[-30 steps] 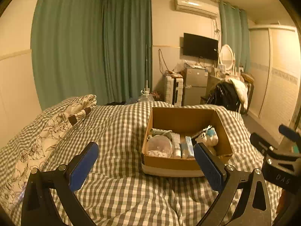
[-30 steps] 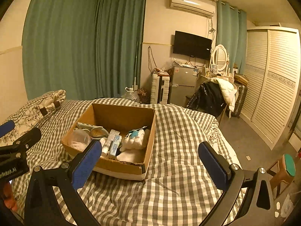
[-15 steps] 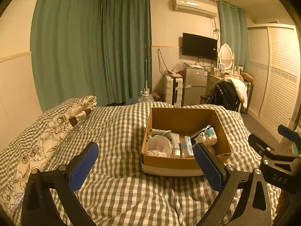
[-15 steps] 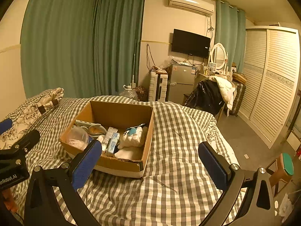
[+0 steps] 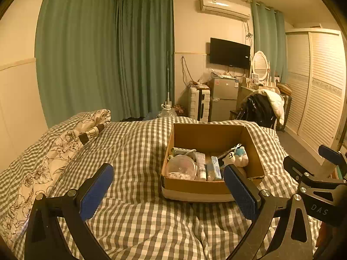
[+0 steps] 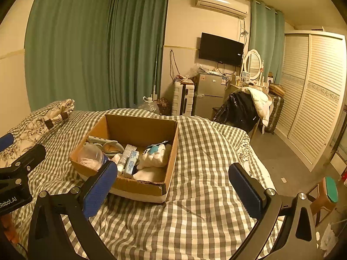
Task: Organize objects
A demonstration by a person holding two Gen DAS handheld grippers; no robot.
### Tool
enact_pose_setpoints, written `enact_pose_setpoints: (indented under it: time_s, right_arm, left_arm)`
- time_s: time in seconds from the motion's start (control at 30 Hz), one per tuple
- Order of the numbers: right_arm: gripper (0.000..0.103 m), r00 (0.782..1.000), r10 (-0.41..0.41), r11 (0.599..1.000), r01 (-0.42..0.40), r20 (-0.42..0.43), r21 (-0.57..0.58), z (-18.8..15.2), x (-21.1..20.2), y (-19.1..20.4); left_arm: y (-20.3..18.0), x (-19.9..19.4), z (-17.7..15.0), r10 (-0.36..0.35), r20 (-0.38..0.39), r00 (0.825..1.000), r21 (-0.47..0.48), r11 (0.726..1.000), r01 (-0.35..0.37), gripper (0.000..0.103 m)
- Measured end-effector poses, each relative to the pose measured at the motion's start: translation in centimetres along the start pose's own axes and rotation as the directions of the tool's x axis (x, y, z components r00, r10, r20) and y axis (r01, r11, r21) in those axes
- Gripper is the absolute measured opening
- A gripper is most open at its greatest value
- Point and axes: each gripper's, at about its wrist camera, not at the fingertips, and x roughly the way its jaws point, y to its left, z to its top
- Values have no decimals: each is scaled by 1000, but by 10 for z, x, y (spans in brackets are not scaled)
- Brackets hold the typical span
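Note:
An open cardboard box (image 5: 211, 137) (image 6: 141, 129) sits on the checked bed cover. Inside lie a clear round container (image 5: 181, 166) (image 6: 90, 155), a white tube (image 5: 201, 165) (image 6: 126, 155), a small blue-and-white carton (image 5: 214, 167) (image 6: 132, 163), a white plush toy with blue trim (image 5: 237, 157) (image 6: 155, 153) and a pale power strip (image 5: 184, 151) (image 6: 98, 139). My left gripper (image 5: 168, 189) is open and empty, held above the bed in front of the box. My right gripper (image 6: 172, 185) is open and empty, at the box's near right corner.
A floral pillow (image 5: 58, 149) lies on the left of the bed. Beyond the bed stand a suitcase (image 6: 183, 100), a small fridge (image 6: 210, 93), a chair with clothes (image 6: 243, 106) and a louvred wardrobe (image 6: 314, 97). A stool (image 6: 327, 192) stands at the right on the floor.
Both views have drifted slightly, and the box sits a little higher and nearer in the right wrist view. Both grippers stay open and empty.

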Motion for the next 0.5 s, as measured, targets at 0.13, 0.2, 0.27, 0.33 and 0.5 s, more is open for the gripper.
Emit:
enact_pose_setpoints:
  time_s: [0.13, 0.2, 0.27, 0.33, 0.5]
  right_arm:
    - [103, 1000, -2, 1000, 2, 1, 0, 0, 0, 0]
    - [103, 1000, -4, 1000, 4, 2, 1, -1, 0, 0]
    - [103, 1000, -4, 1000, 4, 2, 1, -1, 0, 0]
    - [103, 1000, -3, 1000, 3, 3, 1, -1, 0, 0]
    - [103, 1000, -3, 1000, 3, 0, 1, -1, 0, 0]
  left_arm:
    - [-1, 0, 0, 0, 0, 1000, 3, 1000, 0, 103]
    - [-1, 0, 0, -4, -3, 1000, 2, 1000, 4, 103]
    - [-1, -1, -1, -4, -4, 1000, 3, 1000, 4, 103]
    - [-1, -1, -1, -5, -5, 1000, 3, 1000, 5, 103]
    - [-2, 0, -1, -8, -10, 1000, 5, 1000, 8, 103]
